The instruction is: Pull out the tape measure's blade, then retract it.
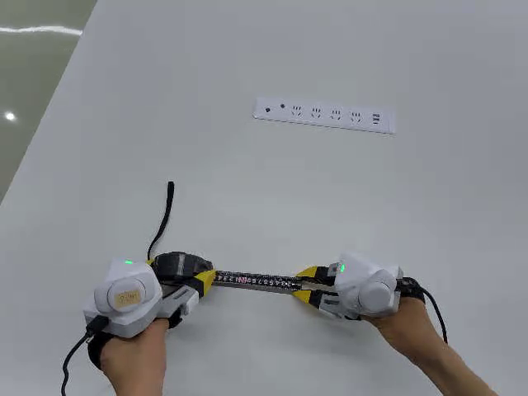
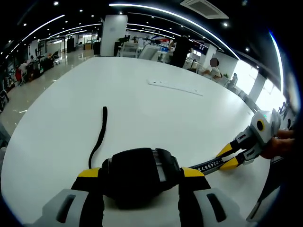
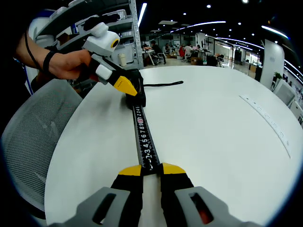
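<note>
A black tape measure case [image 1: 179,267] rests on the white table with its wrist strap [image 1: 162,221] trailing away from me. My left gripper [image 1: 200,282] is shut on the case [image 2: 138,175], its yellow-tipped jaws pressing both sides. The dark blade [image 1: 256,281] is drawn out to the right, numbers visible along it [image 3: 143,137]. My right gripper [image 1: 302,285] is shut on the blade's end [image 3: 149,165]. In the right gripper view the left gripper [image 3: 129,87] holds the case at the blade's far end. The right gripper [image 2: 229,157] appears in the left gripper view.
A white power strip [image 1: 323,114] lies flat farther back on the table [image 1: 247,165]. A mesh chair back [image 3: 33,146] stands at the table's edge in the right gripper view. Office space with people lies beyond the table.
</note>
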Demonstrator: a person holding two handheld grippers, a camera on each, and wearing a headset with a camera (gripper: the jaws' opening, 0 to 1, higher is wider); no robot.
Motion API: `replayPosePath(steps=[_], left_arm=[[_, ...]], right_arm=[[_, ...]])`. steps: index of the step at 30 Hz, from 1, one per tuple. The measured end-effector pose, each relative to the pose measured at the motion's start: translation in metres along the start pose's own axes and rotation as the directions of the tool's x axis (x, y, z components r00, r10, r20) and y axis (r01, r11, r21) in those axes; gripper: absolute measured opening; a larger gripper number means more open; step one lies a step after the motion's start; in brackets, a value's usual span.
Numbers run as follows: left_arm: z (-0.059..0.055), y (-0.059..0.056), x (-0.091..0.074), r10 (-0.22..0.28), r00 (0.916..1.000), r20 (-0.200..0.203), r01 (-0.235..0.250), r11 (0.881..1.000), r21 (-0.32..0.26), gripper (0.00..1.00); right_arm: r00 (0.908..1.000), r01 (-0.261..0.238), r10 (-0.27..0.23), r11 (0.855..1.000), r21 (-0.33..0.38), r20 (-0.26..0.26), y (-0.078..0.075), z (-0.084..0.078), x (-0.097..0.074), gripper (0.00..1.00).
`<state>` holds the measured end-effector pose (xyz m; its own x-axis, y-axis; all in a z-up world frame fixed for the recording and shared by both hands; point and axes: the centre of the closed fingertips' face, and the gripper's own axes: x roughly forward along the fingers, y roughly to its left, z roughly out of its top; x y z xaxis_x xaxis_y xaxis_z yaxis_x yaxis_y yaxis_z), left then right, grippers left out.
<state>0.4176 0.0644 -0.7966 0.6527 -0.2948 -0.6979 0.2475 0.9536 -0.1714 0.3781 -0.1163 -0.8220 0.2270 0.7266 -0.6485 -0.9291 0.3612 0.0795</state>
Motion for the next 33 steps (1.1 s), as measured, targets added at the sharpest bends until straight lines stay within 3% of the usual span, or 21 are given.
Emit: replayPosePath(steps=[33], left_arm=[[0.002,0.002,-0.001,-0.021,0.9998,-0.004,0.021,1.0,-0.012,0.6]], right_arm=[[0.9999,0.003,-0.003,1.0,0.0,-0.012,0.005,0.017,0.025,0.12]])
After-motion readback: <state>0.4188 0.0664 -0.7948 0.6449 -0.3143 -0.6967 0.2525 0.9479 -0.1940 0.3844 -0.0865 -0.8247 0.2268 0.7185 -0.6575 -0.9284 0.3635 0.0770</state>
